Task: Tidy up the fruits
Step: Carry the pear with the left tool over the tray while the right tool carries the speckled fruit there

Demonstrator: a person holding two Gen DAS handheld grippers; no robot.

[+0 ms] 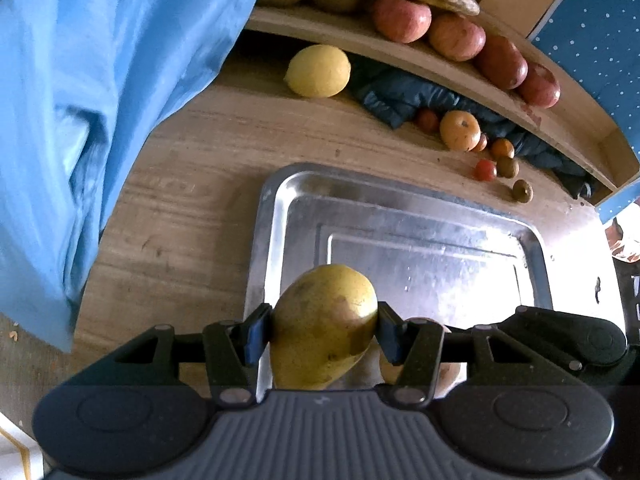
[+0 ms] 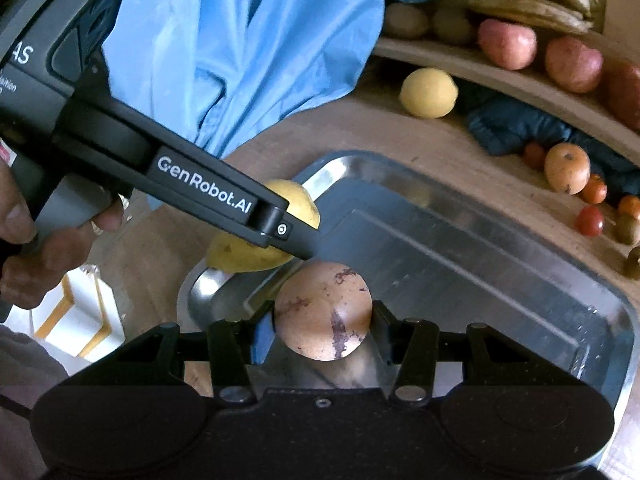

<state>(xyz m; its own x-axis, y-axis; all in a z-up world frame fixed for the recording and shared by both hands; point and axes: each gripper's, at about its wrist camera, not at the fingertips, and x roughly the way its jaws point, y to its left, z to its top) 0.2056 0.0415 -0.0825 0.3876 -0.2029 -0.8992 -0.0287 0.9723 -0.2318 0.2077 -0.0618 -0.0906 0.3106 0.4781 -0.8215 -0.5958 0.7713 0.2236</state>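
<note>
A: Left tool [image 1: 324, 330] clamps smooth yellow mango [image 1: 324, 320] over steel tray [image 1: 400, 208], 6 o'clock edge.
B: Right tool [image 2: 323, 320] grips round, blotched tan fruit [image 2: 323, 310]. Wood-grain counter [image 1: 192, 184]; lemon [image 1: 319, 71] at 12.

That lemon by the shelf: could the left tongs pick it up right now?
Probably not yet. The left tongs are already shut on a mango over the steel tray. The bare tabletop toward the lemon looks free once the mango is set down.

yellow-green mango [image 1: 324, 324], silver tray [image 1: 400, 208], tan brown-blotched round fruit [image 2: 323, 311], blue cloth [image 1: 80, 100].
</note>
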